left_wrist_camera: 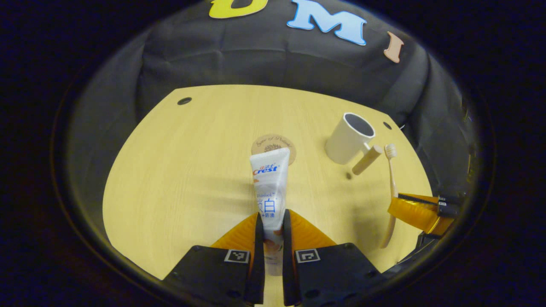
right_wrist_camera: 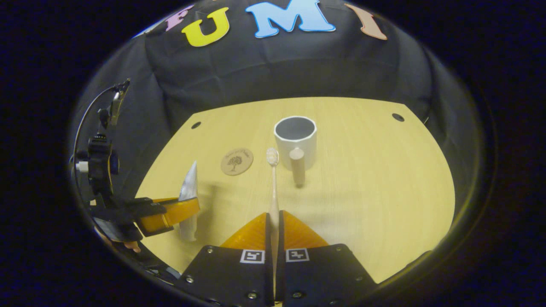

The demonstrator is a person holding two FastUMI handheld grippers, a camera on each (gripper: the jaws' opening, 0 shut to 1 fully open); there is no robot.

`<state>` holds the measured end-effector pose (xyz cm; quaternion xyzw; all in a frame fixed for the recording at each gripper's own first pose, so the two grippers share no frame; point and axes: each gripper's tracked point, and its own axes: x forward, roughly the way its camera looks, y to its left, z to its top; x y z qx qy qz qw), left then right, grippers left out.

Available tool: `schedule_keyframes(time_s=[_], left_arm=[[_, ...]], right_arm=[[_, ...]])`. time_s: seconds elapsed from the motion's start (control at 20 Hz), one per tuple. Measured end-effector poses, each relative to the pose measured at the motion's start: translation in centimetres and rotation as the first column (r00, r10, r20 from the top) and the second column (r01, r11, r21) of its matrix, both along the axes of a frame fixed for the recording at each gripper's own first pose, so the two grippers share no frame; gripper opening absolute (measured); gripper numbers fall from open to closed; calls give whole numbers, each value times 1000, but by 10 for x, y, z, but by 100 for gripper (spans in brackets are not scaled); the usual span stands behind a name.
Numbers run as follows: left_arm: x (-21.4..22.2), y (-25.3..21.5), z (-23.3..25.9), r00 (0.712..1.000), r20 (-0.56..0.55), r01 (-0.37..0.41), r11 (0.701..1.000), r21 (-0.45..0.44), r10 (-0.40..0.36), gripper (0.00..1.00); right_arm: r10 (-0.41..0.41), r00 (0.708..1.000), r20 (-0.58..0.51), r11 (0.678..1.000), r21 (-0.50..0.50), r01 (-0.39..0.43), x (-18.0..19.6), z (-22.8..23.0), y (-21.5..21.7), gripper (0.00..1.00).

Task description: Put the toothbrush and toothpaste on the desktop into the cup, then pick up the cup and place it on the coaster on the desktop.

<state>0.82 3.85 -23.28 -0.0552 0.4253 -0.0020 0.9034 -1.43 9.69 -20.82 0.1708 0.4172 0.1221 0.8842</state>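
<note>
With the left fingers pinching the toothpaste and the right fingers pinching the toothbrush, both could collide at the cup and tip it.

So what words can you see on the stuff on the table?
Toothpaste tube: a printed label with a brand word and blue characters; I don't read labels out.
Coaster: curly script over a little tree, too small and blurred to read.
Left gripper and right gripper: square coded markers, patterns rather than words.
Cup and toothbrush: no writing to be seen.
</note>
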Motion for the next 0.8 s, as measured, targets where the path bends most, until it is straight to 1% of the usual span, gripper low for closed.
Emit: schedule_keyframes(time_s=[0.15, 0.35, 0.5, 0.7, 0.75, 0.8], left_arm=[[12, -3, 18, 998, 68, -1, 1000, -9, 1, 25], [26, -5, 45, 987, 160, -14, 999, -39, 20, 25], [39, -1, 65, 974, 225, -21, 999, -41, 30, 25], [61, 4, 94, 948, 318, -20, 999, -26, 28, 25], [66, 6, 103, 940, 341, -23, 1000, -20, 28, 25], [72, 7, 110, 931, 363, -19, 1000, -15, 23, 25]], right_arm=[[-29, 995, 98, 999, 18, 28, 16, 22, -4, 4], [-66, 971, 228, 997, 55, 55, 43, 55, -5, 4], [-87, 945, 317, 995, 69, 69, 65, 78, -10, 4], [-95, 894, 437, 995, 43, 85, 99, 105, -18, 3], [-99, 884, 458, 995, 43, 89, 105, 110, -19, 7], [-103, 874, 475, 995, 43, 94, 114, 114, -21, 7]])
